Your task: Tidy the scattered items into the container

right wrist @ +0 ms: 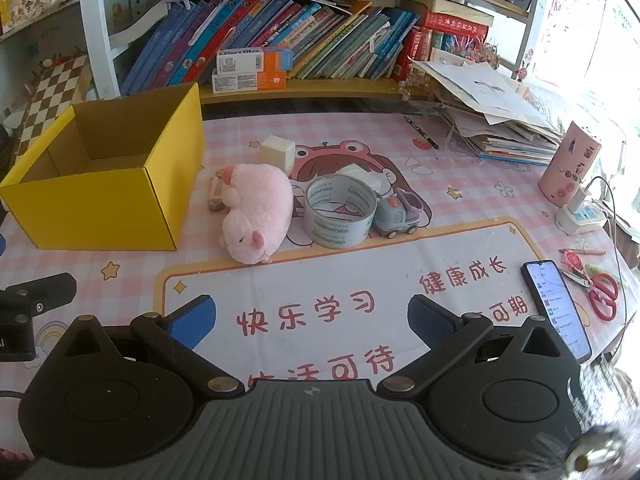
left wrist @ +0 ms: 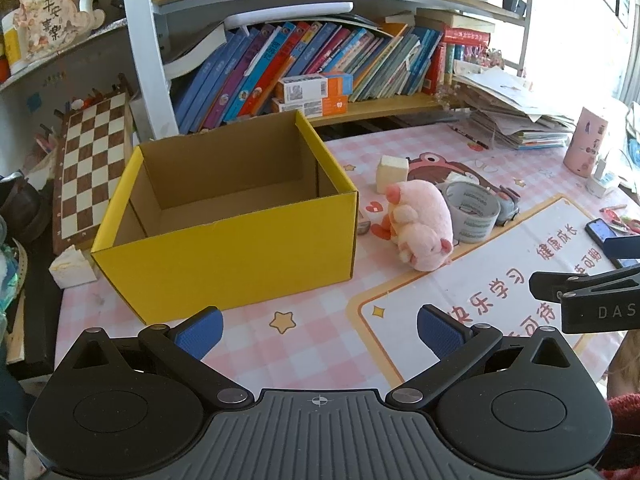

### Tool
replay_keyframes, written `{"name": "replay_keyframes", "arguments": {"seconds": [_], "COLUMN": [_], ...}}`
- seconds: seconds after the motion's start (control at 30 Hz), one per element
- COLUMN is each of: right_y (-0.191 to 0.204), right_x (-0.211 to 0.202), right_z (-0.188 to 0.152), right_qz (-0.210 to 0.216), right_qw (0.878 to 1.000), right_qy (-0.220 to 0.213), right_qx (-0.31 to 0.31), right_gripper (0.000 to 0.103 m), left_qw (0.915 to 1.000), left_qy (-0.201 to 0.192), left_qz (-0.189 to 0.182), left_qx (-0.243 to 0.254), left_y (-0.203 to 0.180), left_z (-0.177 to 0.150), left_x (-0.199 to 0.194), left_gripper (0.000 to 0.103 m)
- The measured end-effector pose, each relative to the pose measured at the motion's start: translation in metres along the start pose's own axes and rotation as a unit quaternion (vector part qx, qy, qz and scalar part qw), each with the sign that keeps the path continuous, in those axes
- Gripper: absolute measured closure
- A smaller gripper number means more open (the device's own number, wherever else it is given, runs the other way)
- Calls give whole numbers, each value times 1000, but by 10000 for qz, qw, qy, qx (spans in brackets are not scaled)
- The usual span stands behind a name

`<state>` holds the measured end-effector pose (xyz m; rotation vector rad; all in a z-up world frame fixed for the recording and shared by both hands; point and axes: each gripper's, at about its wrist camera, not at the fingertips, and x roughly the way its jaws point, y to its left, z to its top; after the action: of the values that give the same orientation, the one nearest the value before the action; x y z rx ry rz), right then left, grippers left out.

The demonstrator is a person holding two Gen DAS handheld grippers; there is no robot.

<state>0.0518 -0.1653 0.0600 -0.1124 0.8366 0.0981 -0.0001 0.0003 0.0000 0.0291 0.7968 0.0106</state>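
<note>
The left gripper hangs over the pink checked mat, jaws spread wide with nothing between the blue pads. Just ahead of it and a little to its left stands the yellow box, open-topped and empty inside. The right gripper is likewise wide open and holds nothing, tilted down at the mat's printed panel. Ahead of it lies a pink plush pig on its side, close to the box's right wall. Touching the pig's right flank stands a roll of grey tape, with a small toy car just beyond. A cream block sits farther back. To the right gripper's right lie a phone and red scissors.
</note>
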Motion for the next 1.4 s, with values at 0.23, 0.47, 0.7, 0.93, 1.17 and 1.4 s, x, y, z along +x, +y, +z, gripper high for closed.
{"name": "replay_keyframes", "arguments": {"seconds": [0.23,0.47,0.7,0.93,1.17,1.4], "right_y": [1,2,1,1,1,1], "right_x": [-2,0,1,0,-1,-1], "right_z": [0,1,0,1,-1,0], "right_qz": [-10,-14,-7,-9,-2,6], "right_qw": [10000,10000,10000,10000,10000,10000], "right_qy": [8,5,10,13,14,22], "right_qx": [-1,-28,-18,-32,-25,-21], "right_gripper": [0,0,0,0,0,0], "left_qw": [10000,10000,10000,10000,10000,10000], "left_qy": [35,44,29,39,30,18], "left_qz": [-30,-32,-18,-49,-43,-38], "left_qx": [-35,-44,-41,-30,-24,-31], "left_y": [3,1,0,5,4,4], "left_z": [0,0,0,1,1,-1], "left_x": [0,0,0,-1,-2,-2], "left_gripper": [0,0,0,0,0,0]}}
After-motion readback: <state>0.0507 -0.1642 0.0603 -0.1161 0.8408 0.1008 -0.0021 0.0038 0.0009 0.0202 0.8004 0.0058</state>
